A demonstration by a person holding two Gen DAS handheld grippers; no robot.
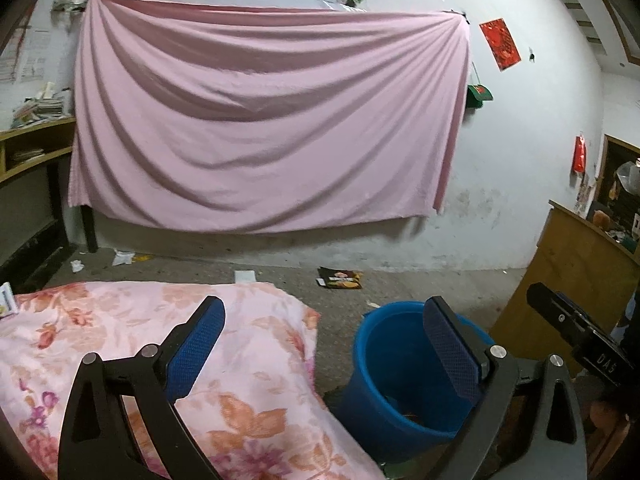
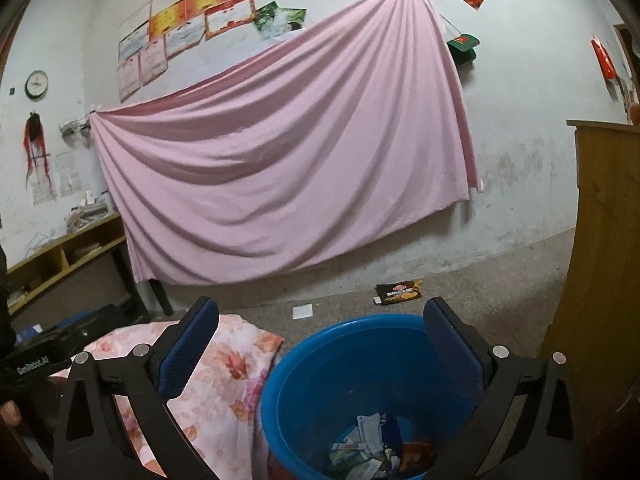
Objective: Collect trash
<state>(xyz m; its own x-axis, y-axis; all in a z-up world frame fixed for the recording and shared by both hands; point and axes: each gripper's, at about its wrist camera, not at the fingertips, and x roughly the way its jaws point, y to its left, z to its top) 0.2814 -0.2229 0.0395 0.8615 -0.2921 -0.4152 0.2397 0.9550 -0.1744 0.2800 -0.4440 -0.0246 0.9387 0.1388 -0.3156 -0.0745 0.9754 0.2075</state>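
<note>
Left gripper (image 1: 324, 344) and right gripper (image 2: 320, 344) both with jaws spread, empty; blue bucket (image 2: 320, 360) of trash scraps (image 2: 368, 444) beneath.

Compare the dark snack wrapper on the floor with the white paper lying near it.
The snack wrapper is dark with orange print; the white paper is plain. The wrapper looks larger and crumpled, the paper small and flat. The wrapper lies beyond the blue bucket, the paper nearer the floral blanket. Both lie uncollected on the floor.
</note>
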